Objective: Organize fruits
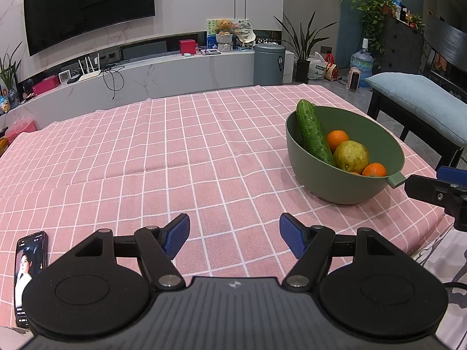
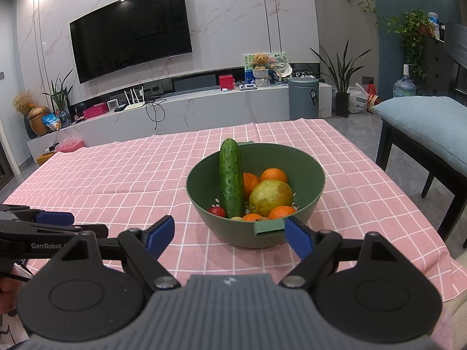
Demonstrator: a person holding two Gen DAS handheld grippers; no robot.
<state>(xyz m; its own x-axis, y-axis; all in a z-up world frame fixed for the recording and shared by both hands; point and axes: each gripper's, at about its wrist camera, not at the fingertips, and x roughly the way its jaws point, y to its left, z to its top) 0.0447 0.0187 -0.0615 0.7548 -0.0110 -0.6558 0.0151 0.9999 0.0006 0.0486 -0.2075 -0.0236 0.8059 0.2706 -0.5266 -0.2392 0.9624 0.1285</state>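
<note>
Both of our grippers hang empty over the near edge of the bench, which is covered by a pink checked cloth. On the left gripper and on the right gripper the fingers are spread wide, with nothing between them. All the fruit we can see sits in the green bowl, on the right part of the bench: a cucumber leaning upright against the far rim, a large yellow-green pear, several oranges around it, and a small red fruit low at the front, too small for us to name. A phone lies flat by the near left corner, well apart from the bowl.

We judge that we stand at the approach to a first pick, or else at the close of the job; nothing lies loose on the cloth to tell us which. The right gripper faces the bowl, its right finger just beside the tab on the bowl's near rim. If the bowl is to be sorted, the next move calls for reaching in over that rim and closing on one piece. The cucumber looks easiest to us, standing clear of the rest.
</note>
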